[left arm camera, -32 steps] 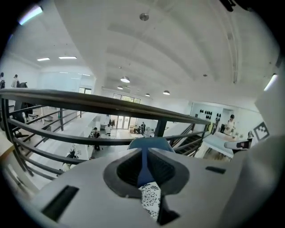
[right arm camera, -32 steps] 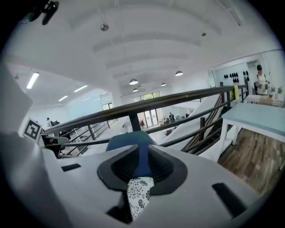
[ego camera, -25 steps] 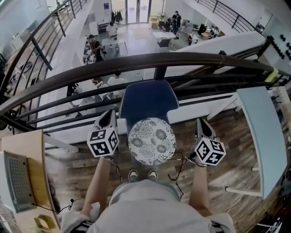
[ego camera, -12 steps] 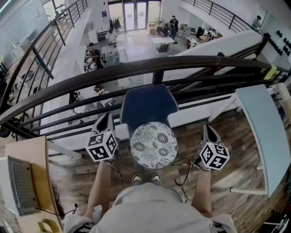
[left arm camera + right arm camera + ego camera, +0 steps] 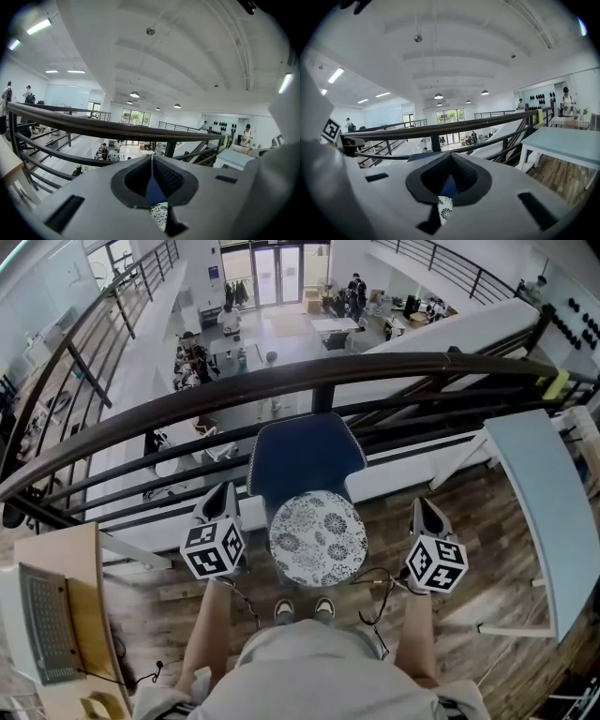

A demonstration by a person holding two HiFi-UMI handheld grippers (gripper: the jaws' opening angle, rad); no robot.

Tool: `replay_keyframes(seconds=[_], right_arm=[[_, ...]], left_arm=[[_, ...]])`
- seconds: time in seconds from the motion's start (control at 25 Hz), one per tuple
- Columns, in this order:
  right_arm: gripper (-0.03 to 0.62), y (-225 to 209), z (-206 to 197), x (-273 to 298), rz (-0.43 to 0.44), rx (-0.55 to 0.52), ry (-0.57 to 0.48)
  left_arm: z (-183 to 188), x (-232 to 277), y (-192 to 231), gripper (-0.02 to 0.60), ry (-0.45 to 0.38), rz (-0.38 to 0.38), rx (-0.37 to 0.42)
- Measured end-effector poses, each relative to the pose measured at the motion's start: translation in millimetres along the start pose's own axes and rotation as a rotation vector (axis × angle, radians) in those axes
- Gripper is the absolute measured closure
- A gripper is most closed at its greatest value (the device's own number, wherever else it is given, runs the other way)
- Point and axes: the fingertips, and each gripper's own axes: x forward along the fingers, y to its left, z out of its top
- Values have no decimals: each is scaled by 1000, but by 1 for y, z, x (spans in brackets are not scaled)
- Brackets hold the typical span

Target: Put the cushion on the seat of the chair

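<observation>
A round white cushion with a dark flower pattern lies on the seat of a blue chair just before the railing. My left gripper hovers beside the chair's left edge, and my right gripper is off to the chair's right; neither touches the cushion. In the left gripper view the left gripper is shut and holds nothing, and a sliver of cushion and chair shows behind its jaws. The right gripper is shut too, with the cushion visible below.
A dark metal railing runs just behind the chair, with a drop to a lower floor beyond it. A pale blue table stands at the right, a wooden desk with a laptop at the left. The person's shoes are by the chair.
Both gripper views have tilted upward, showing more ceiling and less of the chair. The cushion stays on the seat; both grippers stay shut beside the chair.
</observation>
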Motion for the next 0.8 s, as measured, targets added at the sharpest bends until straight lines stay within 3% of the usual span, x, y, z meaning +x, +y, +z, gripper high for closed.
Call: replay_keyframes(seconds=[0.8], right_arm=[[592,-11,-2,-4,-20,12,2]], left_arm=[[-10,15,-14,566,25,-30,16]])
